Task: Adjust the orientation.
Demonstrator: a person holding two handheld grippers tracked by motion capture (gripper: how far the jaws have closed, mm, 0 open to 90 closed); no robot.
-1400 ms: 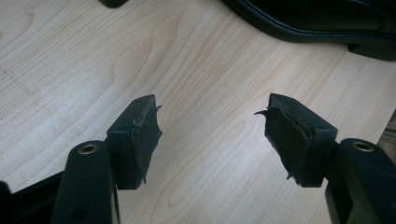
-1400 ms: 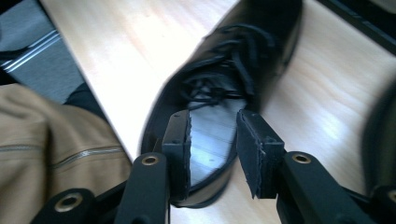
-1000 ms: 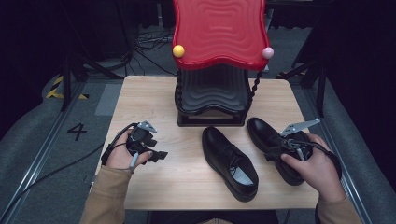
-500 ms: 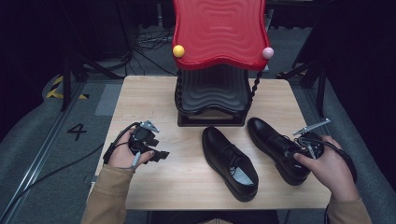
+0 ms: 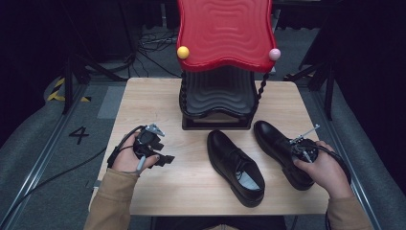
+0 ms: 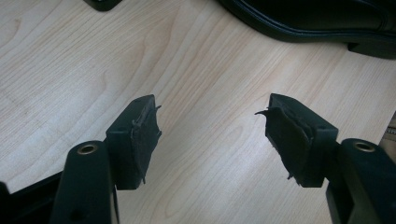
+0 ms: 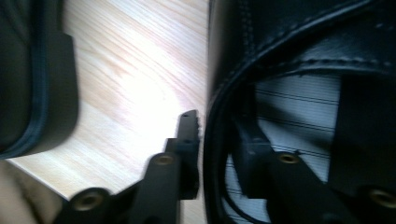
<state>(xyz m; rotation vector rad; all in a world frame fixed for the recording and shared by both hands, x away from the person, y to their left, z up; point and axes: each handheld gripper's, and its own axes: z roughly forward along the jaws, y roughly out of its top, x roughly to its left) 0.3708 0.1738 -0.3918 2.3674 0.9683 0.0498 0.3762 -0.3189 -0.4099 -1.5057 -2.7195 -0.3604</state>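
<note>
High view: shows a stand with a wavy red plastic top (image 5: 225,33) and a ribbed black base at the far middle of a pale wooden table (image 5: 158,96). Places a black leather lace-up shoe (image 5: 268,136) in front of the stand's right corner, sole down and toe towards the stand. Places a second black leather shoe (image 5: 234,165) in front of the stand's middle, just beside the first but apart from it. Finds the right gripper (image 5: 294,155) in the right hand (image 5: 321,167), over the heel opening of the first shoe. Finds the left gripper (image 5: 165,160) in the left hand (image 5: 127,158), in front of the stand's left corner and well apart from both shoes.

Left gripper view: looks along the left gripper (image 6: 212,135), released, jaws spread wide with bare table (image 6: 70,60) between them. Catches the sole edge of a black shoe (image 6: 327,23) at the top right.

Right gripper view: looks along the right gripper (image 7: 217,128), jaws just drawn closer. Puts one jaw outside the side wall of the first shoe (image 7: 303,37) and the other inside, over the striped insole (image 7: 289,107). Reads as clenched on that wall, with both pads against the leather. Shows the second shoe (image 7: 28,70) across a strip of table (image 7: 135,84).
</note>
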